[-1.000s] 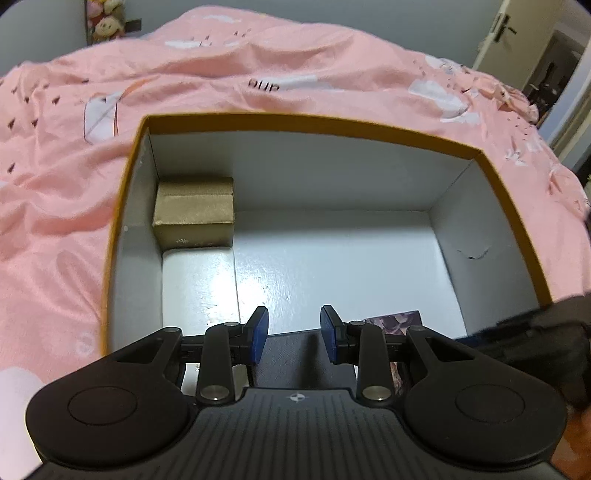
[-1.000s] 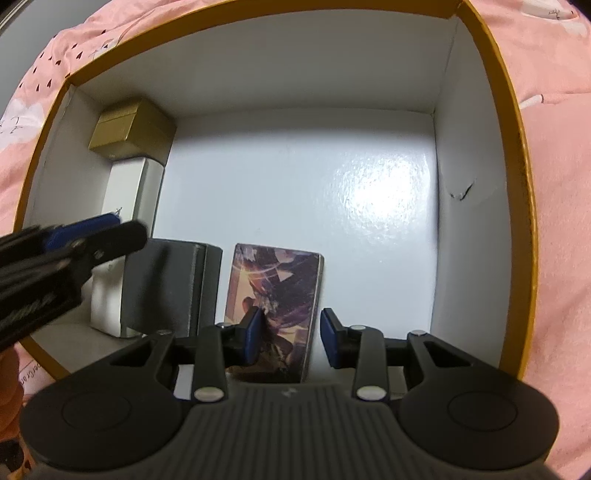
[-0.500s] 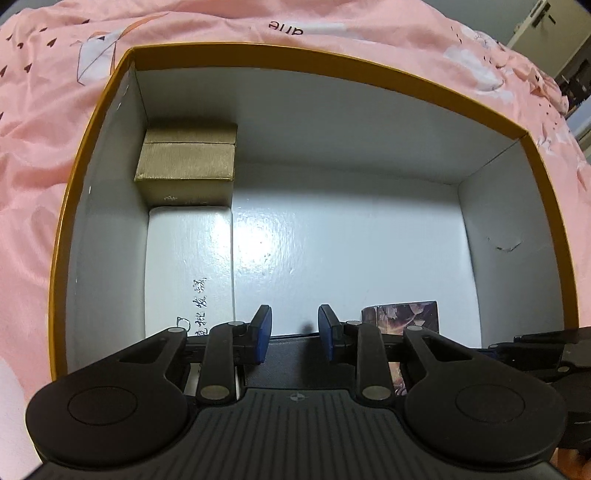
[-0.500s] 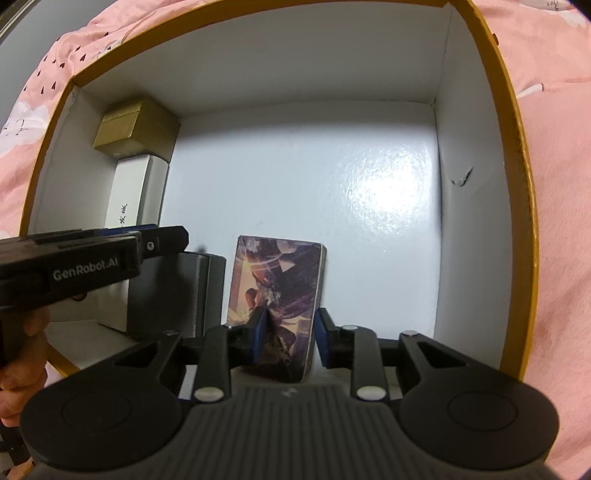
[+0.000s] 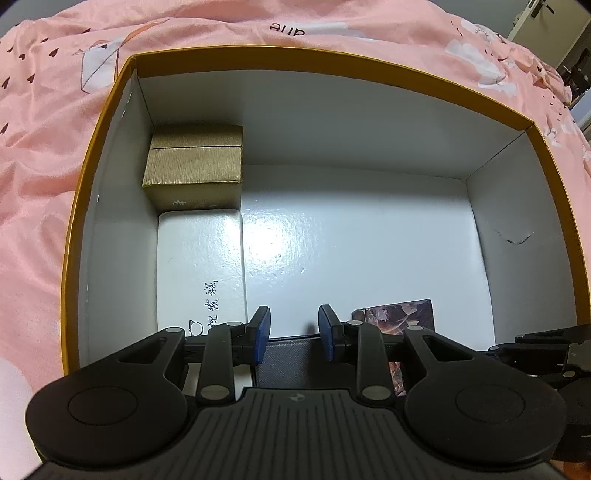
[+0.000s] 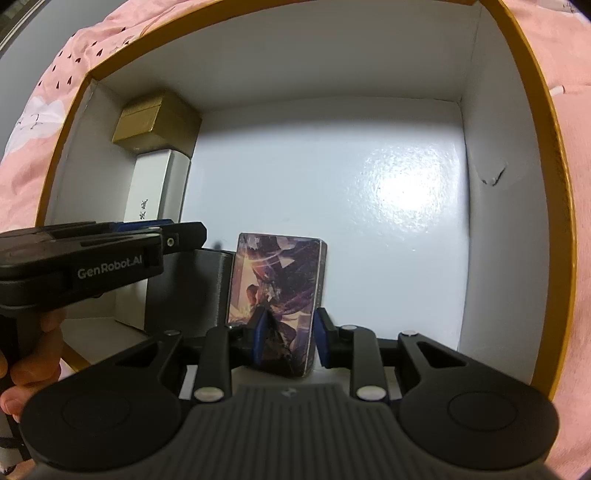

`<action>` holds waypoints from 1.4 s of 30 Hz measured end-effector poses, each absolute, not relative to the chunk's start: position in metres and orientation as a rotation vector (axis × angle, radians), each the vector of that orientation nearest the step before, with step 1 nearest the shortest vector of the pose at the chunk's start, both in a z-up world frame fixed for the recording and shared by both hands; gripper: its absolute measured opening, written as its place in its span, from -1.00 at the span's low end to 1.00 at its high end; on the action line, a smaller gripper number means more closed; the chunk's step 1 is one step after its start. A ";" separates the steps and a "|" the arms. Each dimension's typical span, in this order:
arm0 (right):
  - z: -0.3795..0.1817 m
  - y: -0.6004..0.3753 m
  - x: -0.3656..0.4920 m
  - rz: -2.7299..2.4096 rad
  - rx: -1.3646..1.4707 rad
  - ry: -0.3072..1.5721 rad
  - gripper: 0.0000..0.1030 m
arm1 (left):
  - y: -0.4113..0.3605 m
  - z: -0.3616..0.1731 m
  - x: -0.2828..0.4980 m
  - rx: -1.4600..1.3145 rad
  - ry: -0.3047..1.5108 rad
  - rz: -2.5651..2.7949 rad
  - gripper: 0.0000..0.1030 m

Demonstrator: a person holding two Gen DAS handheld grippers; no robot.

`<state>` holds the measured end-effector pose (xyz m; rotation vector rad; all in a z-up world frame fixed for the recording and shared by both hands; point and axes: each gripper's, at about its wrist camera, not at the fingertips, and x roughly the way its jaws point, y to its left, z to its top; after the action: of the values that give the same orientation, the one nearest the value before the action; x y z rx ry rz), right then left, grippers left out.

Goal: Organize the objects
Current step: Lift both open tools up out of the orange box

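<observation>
Dim indoor light is being cast from above. Glare is being thrown on the glossy floor of the storage box (image 5: 354,240), right of centre in the right wrist view. Edges are being bent by fisheye distortion; corners are being darkened.

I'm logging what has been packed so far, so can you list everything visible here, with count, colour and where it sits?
storage box: 1, orange rim, white inside, on the bedspread.
gold box: 1, gold, far left corner of the storage box.
white box: 1, white with black writing, along the left wall, just in front of the gold box.
dark grey box: 1, near left, beside the white box.
illustrated box: 1, purple artwork, right of the dark grey box.
bedspread: 1, pink patterned, under the storage box.
door: 1, pale, far right background.
left gripper: 1, black, blue pads, open over the dark grey box.
right gripper: 1, black, blue pads, around the illustrated box's near end.
</observation>
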<state>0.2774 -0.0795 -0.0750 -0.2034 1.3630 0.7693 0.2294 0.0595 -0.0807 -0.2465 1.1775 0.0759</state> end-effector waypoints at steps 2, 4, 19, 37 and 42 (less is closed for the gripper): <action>-0.076 -0.078 0.277 0.769 -0.199 1.364 -0.43 | 0.059 -0.081 0.234 -0.247 1.175 0.077 -0.36; -0.076 -0.076 0.275 0.770 -0.208 1.361 -0.41 | 0.056 -0.080 0.234 -0.247 1.163 0.075 -0.36; -0.013 -0.107 0.242 0.792 -0.265 1.009 0.25 | 0.034 -0.011 0.177 -0.167 0.824 0.033 -0.20; 0.040 -0.173 0.145 0.784 -0.180 0.640 0.58 | 0.023 0.026 0.087 -0.111 0.571 0.007 0.46; 0.030 -0.184 0.129 0.755 -0.169 0.682 0.58 | 0.028 0.014 0.069 -0.154 0.622 0.005 0.50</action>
<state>0.1291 -0.1841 0.0303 -0.1693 0.6818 0.7546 0.0687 0.0278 0.0138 -0.1538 0.6218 0.0049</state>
